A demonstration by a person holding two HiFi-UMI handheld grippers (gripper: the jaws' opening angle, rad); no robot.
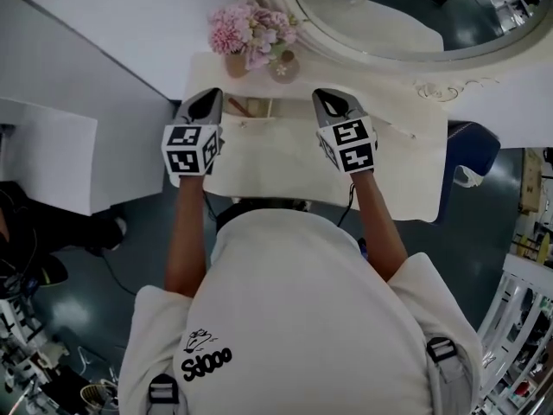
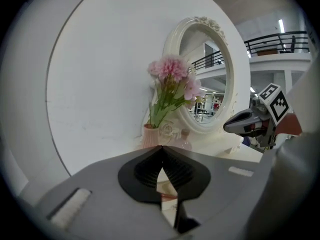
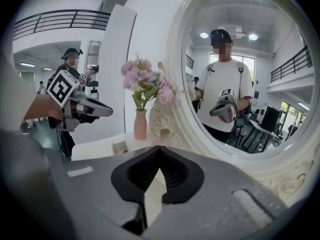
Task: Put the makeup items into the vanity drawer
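**Fingers shut, nothing held**

On the left gripper (image 2: 161, 148) the fingers (image 2: 142, 174) meet tip to tip with nothing between them. The right gripper (image 3: 160, 148) is clenched the same way, also empty. Both hover side by side over the white vanity top (image 1: 285, 167). The open drawer (image 1: 259, 109) lies between their tips, closer to the left one. A slim reddish makeup item (image 1: 239, 107) lies inside, too small to identify. Behind stand a vase of pink flowers (image 1: 235, 62) and a small bottle (image 1: 283, 68). The oval mirror (image 1: 406, 15) is cut off by the frame's top edge.
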